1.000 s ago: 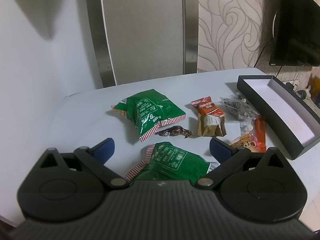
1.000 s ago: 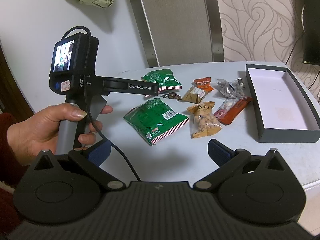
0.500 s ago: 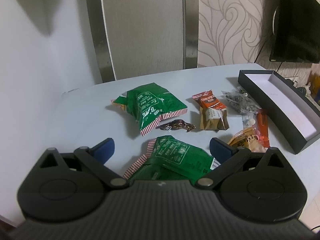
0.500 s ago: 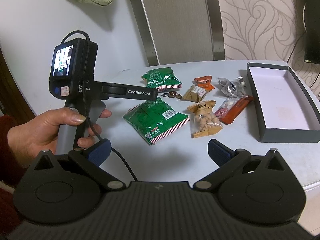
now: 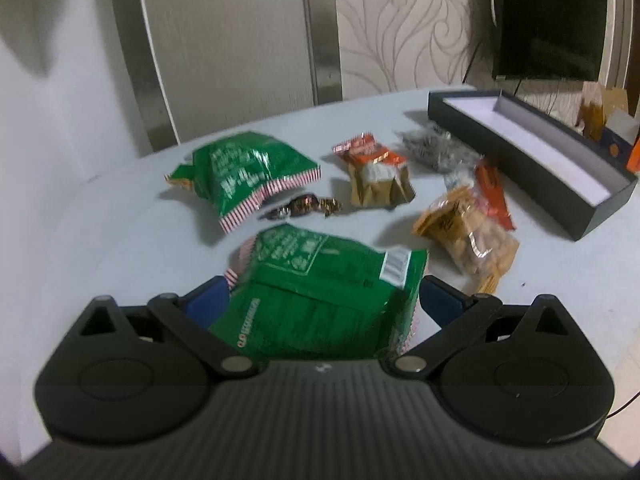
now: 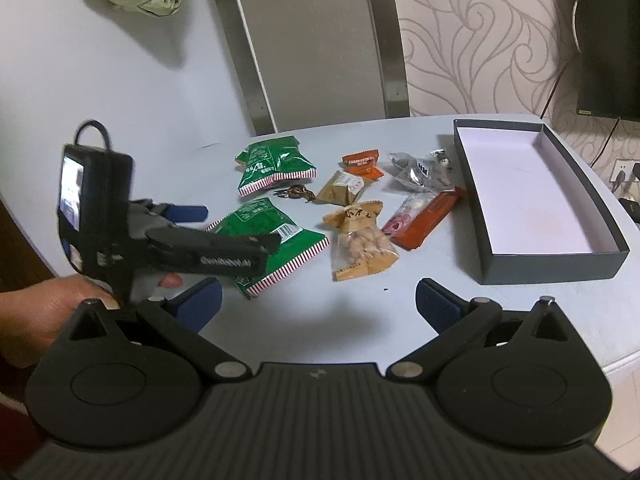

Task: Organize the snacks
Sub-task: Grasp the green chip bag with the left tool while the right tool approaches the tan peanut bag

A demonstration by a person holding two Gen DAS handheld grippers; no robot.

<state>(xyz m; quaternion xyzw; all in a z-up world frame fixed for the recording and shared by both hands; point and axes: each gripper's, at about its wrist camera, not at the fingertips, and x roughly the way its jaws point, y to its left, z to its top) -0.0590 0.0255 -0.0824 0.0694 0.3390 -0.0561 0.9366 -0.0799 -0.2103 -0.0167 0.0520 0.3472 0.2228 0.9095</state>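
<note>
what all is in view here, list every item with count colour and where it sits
green snack bags: 2, green with red-white striped edges; near one between the left gripper's fingers, far one toward the table's back
wrapped candy: 1, dark brown, between the green bags
orange packet: 1, behind the tan packet
peanut bag: 1, clear and tan, table middle
silver pouch: 1, beside the box
red-orange bar: 1, left of the box
box: 1, dark outside, white inside, nothing in it, right side
table: 1, pale grey
left gripper: black, blue pads, open around the near bag
right gripper: open, holding nothing
</note>
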